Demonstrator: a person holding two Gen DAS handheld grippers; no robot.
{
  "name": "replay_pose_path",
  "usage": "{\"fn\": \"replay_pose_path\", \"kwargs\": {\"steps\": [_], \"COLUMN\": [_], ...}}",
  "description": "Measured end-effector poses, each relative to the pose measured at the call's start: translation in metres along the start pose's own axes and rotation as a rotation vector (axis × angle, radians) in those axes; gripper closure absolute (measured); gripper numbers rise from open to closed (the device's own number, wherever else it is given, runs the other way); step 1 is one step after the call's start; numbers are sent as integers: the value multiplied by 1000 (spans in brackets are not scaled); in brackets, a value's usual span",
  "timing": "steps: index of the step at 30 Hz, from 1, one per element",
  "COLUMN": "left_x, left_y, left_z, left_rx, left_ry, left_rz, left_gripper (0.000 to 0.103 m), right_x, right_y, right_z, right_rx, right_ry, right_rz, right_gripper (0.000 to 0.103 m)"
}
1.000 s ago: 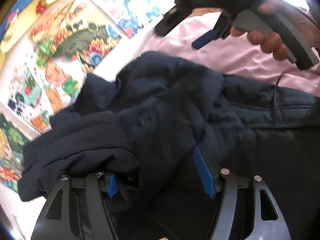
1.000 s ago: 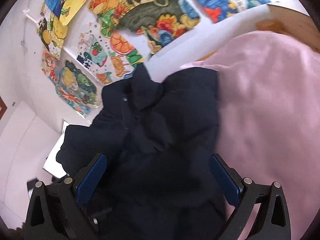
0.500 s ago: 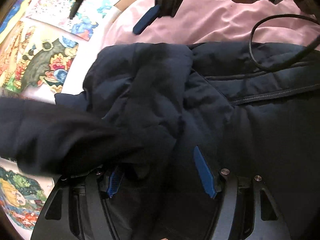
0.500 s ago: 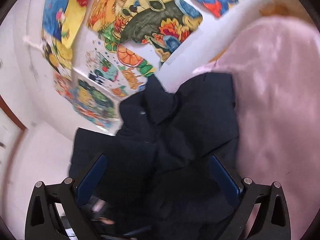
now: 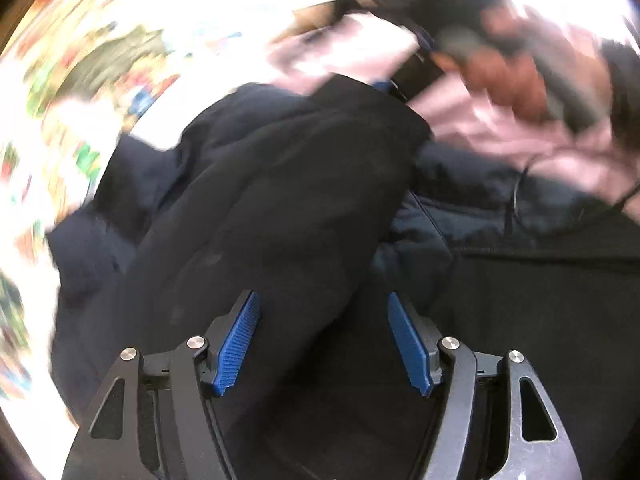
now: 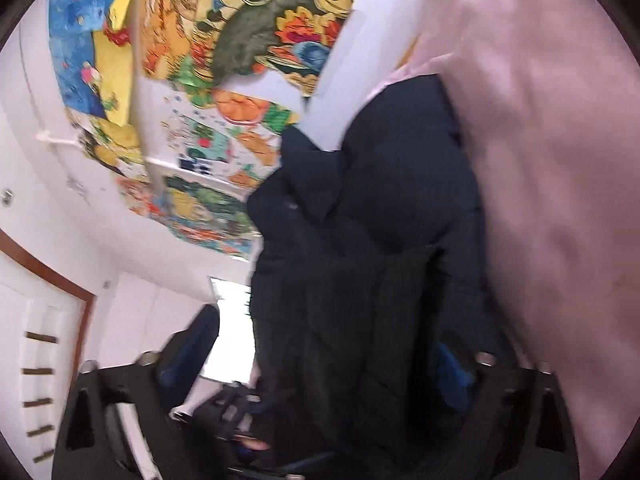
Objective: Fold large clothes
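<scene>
A dark navy padded jacket [image 5: 280, 184] lies bunched on a pink sheet [image 6: 560, 160]. My left gripper [image 5: 324, 338] stands over it, angled down. A thick fold of the jacket runs between its blue pads [image 5: 238, 340] without either pad pressing on it. My right gripper [image 6: 320, 364] is nearly level and straddles a hanging part of the jacket [image 6: 372, 240]. Its jaws are closing, with a gap still showing beside the left pad [image 6: 188, 352]. In the left wrist view the right gripper [image 5: 400, 76] is a blur at the jacket's far edge, held by a hand [image 5: 504, 76].
Colourful paintings [image 6: 248, 40] cover the white wall behind the bed. A black cable [image 5: 520, 200] loops over the jacket at the right. A white door with a brown frame [image 6: 52, 320] shows at the lower left of the right wrist view.
The right gripper's jaws have narrowed around the jacket, and it has rolled and dropped. The left view has swung and blurred, and the cloth no longer covers the left pad.
</scene>
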State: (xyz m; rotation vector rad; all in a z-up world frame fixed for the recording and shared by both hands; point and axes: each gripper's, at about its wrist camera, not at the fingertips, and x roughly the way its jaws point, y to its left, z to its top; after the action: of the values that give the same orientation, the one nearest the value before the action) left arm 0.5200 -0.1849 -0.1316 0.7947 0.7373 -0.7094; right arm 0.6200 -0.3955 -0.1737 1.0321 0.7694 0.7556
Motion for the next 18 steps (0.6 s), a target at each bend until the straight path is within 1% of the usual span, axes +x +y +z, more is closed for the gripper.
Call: {"fn": "replay_pose_path", "kwargs": {"steps": [1,2,3,4,5,6,7,9,11,12,13,15,18], "left_x": [-8,-18,-27,-38,-48,-58,-66,-76,-74,-68,-64,-47,-26], "left_y": [10,22,32,44,54,69,79,98,119,131,133,149,159], "left_z": [-4,-11,-16,-24,-30,-39,-47,-61,-73,-78,-84,-94,-111], "left_rx": [-59,-132,-187,-259,-313,-390,-446,-539,-621,-663,-698,-765,-827], "left_ry": [-22,-49,-67,-94,-117,-141,-153,-168,-142,-120,-101,-41,24], "left_rz": [-13,-18,-26,-23,-12,10,34,102,193,215,222,223,194], "left_gripper": [42,42,42,42,42,42,42,42,42,42,42,42,42], "right_x": [1,3,6,7,8,9,9,13,19,24,29,45,58], "right_y": [0,2,5,9,14,22,30,50,64,69,70,69,53], "right_z": [-1,-1,-2,-4,-5,-7,-8,-11,-11,-11,-11,-12,-19], "right_rx": [-18,-48,-83,-118,-148,-196,-248,-366,-443,-479,-506,-574,-602], "right_ry": [-1,3,10,5,-1,-11,-22,-59,-96,-109,-113,-116,-98], "right_rz": [-45,-124,-187,-222,-247,-278,-314,-401,-459,-495,-533,-647,-737], "right_gripper": [51,70,78,85,88,90,90,92,93,93,93,93,93]}}
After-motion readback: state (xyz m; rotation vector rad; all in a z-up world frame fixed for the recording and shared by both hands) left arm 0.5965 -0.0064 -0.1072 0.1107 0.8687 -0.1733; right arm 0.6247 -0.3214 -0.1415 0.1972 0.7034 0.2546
